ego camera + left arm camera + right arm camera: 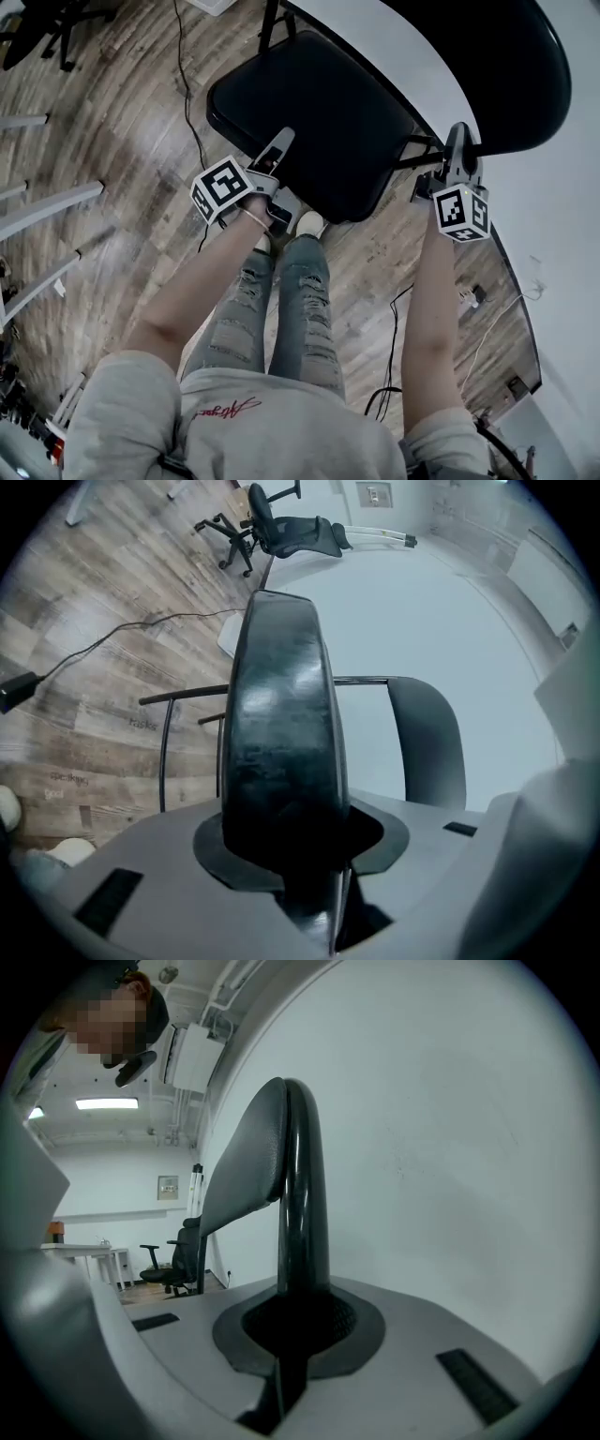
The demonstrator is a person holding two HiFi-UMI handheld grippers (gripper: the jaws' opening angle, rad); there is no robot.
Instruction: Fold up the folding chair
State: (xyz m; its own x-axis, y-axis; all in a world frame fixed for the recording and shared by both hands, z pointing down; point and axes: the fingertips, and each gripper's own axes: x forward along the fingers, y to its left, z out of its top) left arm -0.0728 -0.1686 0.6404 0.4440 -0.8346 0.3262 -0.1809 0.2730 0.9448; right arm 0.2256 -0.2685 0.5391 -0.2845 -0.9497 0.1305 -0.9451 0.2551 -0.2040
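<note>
A black folding chair stands on the wood floor by the wall, with its padded seat (319, 122) tilted and its curved backrest (506, 66) toward the wall. My left gripper (274, 155) is shut on the seat's front edge (281, 742), which fills the gap between the jaws of the left gripper (289, 850). The backrest (427, 742) shows behind it. My right gripper (459, 142) is shut on the black frame tube (302, 1194) at the side of the backrest (239, 1166); in the right gripper view the tube rises straight out of the right gripper (298, 1321).
A white wall (562, 234) runs close behind the chair. A black cable (187, 84) trails over the floor to the left. White table legs (47, 206) stand at the far left. A black office chair (291, 532) is farther off. The person's shoes (309, 223) are just before the seat.
</note>
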